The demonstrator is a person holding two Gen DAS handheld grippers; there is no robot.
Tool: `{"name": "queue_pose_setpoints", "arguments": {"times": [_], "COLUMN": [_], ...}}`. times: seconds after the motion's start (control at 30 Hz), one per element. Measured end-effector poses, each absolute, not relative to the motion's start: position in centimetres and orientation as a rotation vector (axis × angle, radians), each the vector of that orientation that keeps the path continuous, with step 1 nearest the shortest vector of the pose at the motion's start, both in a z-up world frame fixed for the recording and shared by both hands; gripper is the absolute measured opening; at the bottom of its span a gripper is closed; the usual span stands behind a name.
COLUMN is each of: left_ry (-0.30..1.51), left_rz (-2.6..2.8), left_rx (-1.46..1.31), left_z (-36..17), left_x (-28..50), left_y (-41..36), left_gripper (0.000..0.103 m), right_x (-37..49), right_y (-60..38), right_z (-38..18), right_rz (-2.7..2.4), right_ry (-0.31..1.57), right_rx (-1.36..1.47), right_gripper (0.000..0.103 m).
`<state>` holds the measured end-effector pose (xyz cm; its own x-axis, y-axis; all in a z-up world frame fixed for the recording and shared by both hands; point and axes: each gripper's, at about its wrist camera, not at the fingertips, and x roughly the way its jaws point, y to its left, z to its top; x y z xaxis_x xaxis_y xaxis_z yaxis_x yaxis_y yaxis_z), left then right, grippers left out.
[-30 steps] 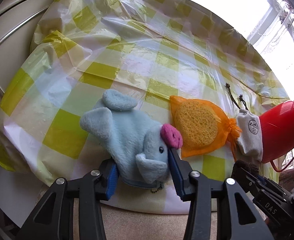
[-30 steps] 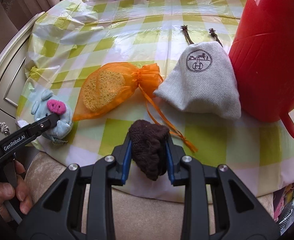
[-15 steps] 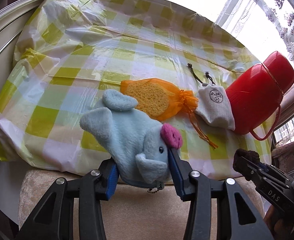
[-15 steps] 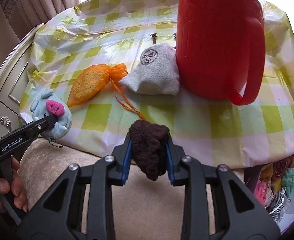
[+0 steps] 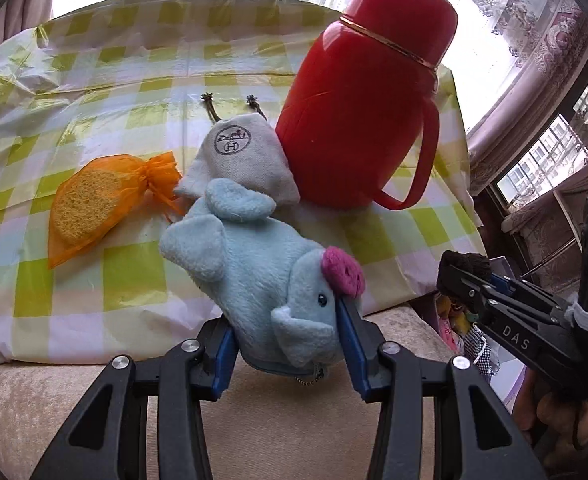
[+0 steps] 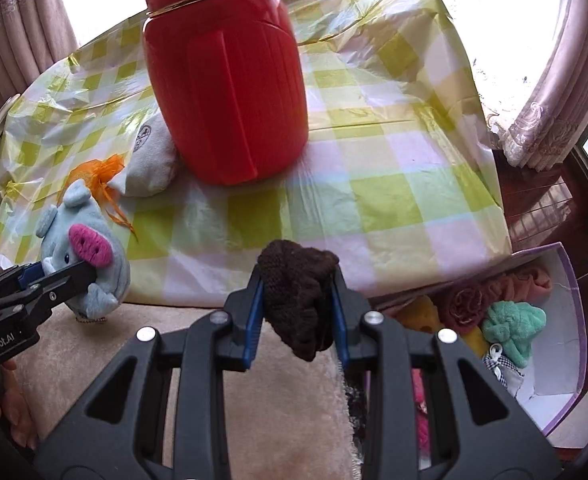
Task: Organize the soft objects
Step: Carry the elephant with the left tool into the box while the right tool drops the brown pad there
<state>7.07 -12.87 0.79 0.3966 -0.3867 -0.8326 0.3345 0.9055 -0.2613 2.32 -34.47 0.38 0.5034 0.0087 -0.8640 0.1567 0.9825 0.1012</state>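
Observation:
My left gripper (image 5: 290, 344) is shut on a light blue plush pig (image 5: 254, 280) with a pink snout, held above the table's front edge. The same pig (image 6: 82, 256) shows at the left of the right wrist view. A dark brown knitted item (image 6: 297, 296) is pinched in my right gripper (image 6: 295, 308), which is shut on it. That right gripper (image 5: 469, 280) appears at the right of the left wrist view. On the checked tablecloth (image 5: 114, 272) lie an orange mesh bag with a yellow sponge (image 5: 94, 204) and a grey drawstring pouch (image 5: 238, 160).
A tall red jug (image 5: 365, 100) with a handle stands on the table beside the pouch. Below the table's right end sits a white and purple box (image 6: 549, 364) holding several soft items, among them a teal cloth (image 6: 513, 324). A beige cushion (image 5: 278, 432) lies under both grippers.
Both grippers have swept to the right along the table's front edge, each still holding its item. The red jug now fills the view and the box of soft items has come into sight.

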Motion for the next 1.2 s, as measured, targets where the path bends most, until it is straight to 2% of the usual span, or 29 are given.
{"name": "queue_pose_setpoints", "arguments": {"times": [0.37, 0.87, 1.0, 1.03, 1.1, 1.13, 1.2], "left_ry": [1.069, 1.075, 1.084, 1.087, 1.103, 1.105, 1.108], "left_rz": [-0.644, -0.855, -0.926, -0.955, -1.01, -1.016, -1.007], "left_rx": [0.094, 0.169, 0.163, 0.154, 0.131, 0.129, 0.144], "left_z": [0.5, 0.8, 1.1, 1.2, 1.1, 1.1, 1.0], "left_x": [5.1, 1.7, 0.6, 0.3, 0.1, 0.0, 0.1], "left_y": [-23.0, -30.9, -32.2, -32.5, -33.0, -33.0, -32.9], "left_gripper": [0.047, 0.049, 0.054, 0.056, 0.074, 0.075, 0.076], "right_x": [-0.6, -4.0, -4.7, -4.9, -5.2, -5.3, -5.5], "right_y": [-42.7, -49.2, -50.8, -51.1, -51.6, -51.9, -52.1], "right_z": [-0.2, 1.2, 2.0, 2.2, 2.6, 2.7, 2.9], "right_rz": [-0.28, -0.477, -0.526, -0.539, -0.562, -0.574, -0.582], "right_ry": [1.036, 0.973, 0.949, 0.942, 0.93, 0.924, 0.914], "right_rx": [0.212, 0.21, 0.216, 0.216, 0.218, 0.223, 0.235], "right_gripper": [0.034, 0.038, 0.039, 0.041, 0.049, 0.059, 0.068]}}
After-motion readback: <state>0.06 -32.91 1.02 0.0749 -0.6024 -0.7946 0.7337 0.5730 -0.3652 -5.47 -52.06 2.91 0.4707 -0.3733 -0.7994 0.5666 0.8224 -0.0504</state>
